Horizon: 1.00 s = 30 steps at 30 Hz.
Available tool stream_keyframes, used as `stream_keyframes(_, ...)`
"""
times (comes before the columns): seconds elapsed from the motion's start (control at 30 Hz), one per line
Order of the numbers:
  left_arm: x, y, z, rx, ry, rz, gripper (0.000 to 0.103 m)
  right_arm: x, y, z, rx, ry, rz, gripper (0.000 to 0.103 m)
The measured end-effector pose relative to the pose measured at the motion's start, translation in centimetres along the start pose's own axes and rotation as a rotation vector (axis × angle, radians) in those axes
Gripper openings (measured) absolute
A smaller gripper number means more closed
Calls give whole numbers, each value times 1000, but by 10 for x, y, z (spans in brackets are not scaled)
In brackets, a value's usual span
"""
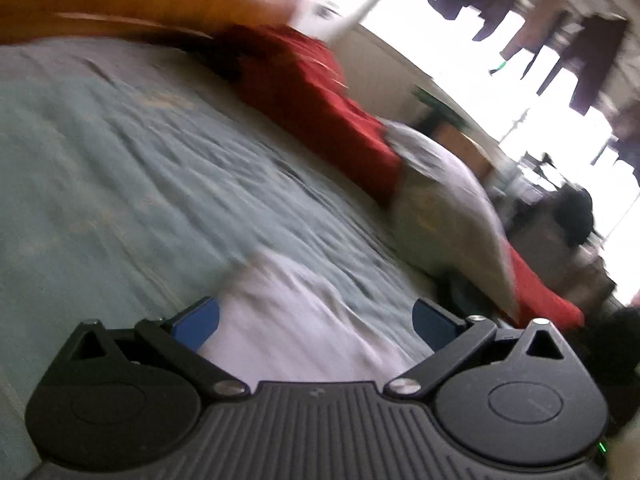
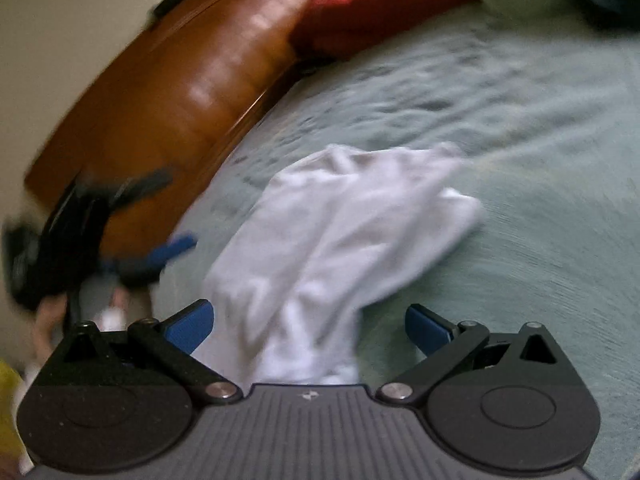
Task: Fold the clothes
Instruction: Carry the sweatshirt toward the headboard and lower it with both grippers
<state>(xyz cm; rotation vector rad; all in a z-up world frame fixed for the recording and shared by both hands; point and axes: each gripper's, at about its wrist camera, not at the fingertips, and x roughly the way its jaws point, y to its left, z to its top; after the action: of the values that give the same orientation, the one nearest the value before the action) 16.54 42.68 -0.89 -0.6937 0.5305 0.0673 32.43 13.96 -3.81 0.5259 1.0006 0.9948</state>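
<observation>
A crumpled white cotton garment [image 2: 344, 232] lies on the pale green bedspread [image 2: 520, 128], well short of the brown wooden headboard [image 2: 180, 92], long axis running from the right gripper [image 2: 308, 330] toward the red pillow [image 2: 372, 4]. Open bedspread surrounds it. Both the right and left gripper [image 1: 316, 326] fingers stand apart, empty.

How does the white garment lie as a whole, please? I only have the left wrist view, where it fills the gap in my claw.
Observer: The white garment lies crumpled on the green bedspread, not yet folded.
Operator: Is the right claw holding it?
Observer: No. The right claw is open, and the garment's near end runs between its fingers.
Operator: Where does my left claw sit from there?
Observer: The left claw is to the garment's left, by the wooden headboard. It looks clear of the cloth, though the picture is blurred.
</observation>
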Motion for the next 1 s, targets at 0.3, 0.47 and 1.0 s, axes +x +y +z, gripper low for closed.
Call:
stream_keyframes(0.3, 20, -14, -43, 186, 176, -35, 102, 1, -16, 42, 31, -118, 29, 79)
stream_keyframes(0.47, -1, -10, -39, 183, 163, 3, 102, -12, -16, 59, -26, -133, -75, 79)
stream_keyframes(1.0, -61, 10, -46, 192, 73, 202, 102, 28, 66, -38, -756, 117, -147, 95)
